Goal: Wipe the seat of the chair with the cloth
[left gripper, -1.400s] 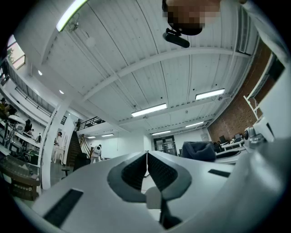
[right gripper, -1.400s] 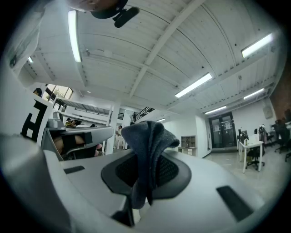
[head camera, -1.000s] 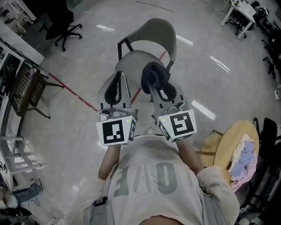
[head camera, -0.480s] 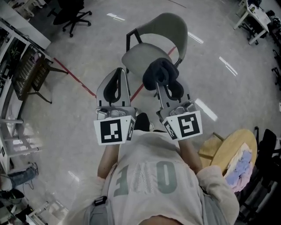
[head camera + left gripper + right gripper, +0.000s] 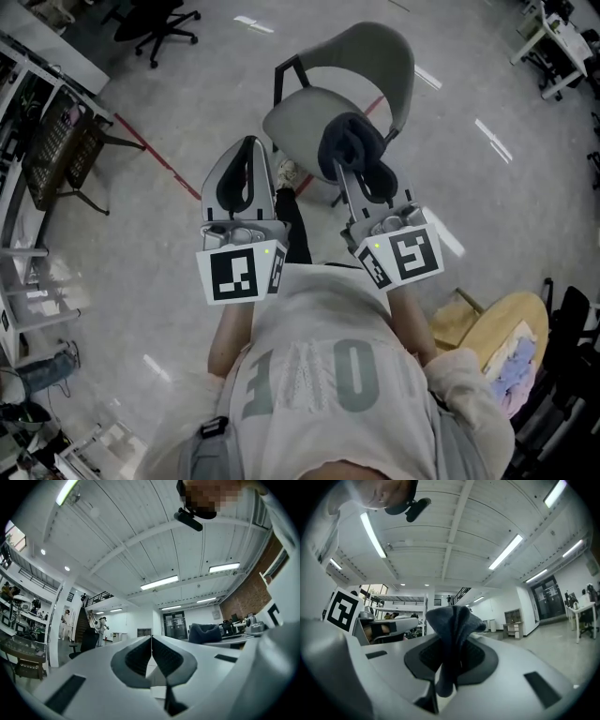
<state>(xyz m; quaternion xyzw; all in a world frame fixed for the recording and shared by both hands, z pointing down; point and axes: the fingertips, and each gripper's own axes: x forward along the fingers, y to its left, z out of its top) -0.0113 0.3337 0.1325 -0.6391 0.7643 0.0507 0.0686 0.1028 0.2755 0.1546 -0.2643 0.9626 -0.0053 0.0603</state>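
Observation:
A grey chair (image 5: 323, 117) with a curved back stands on the floor ahead of me. My right gripper (image 5: 349, 159) is shut on a dark grey cloth (image 5: 349, 145), held up over the seat's right part in the head view. In the right gripper view the cloth (image 5: 452, 634) is pinched between the jaws and sticks out past the tips. My left gripper (image 5: 246, 155) points upward beside the chair's left front, jaws together with nothing between them. In the left gripper view the left gripper (image 5: 151, 641) faces the ceiling and room, and the cloth (image 5: 205, 633) shows at the right.
A red line (image 5: 159, 159) runs across the grey floor under the chair. A wire rack (image 5: 56, 150) stands at the left. A round wooden stool (image 5: 502, 342) with pale cloths on it is at the lower right. Black office chairs (image 5: 159, 23) stand at the far left.
Both grippers have risen and shifted forward, and the view has drawn closer to the chair. The cloth stays clamped in the right gripper.

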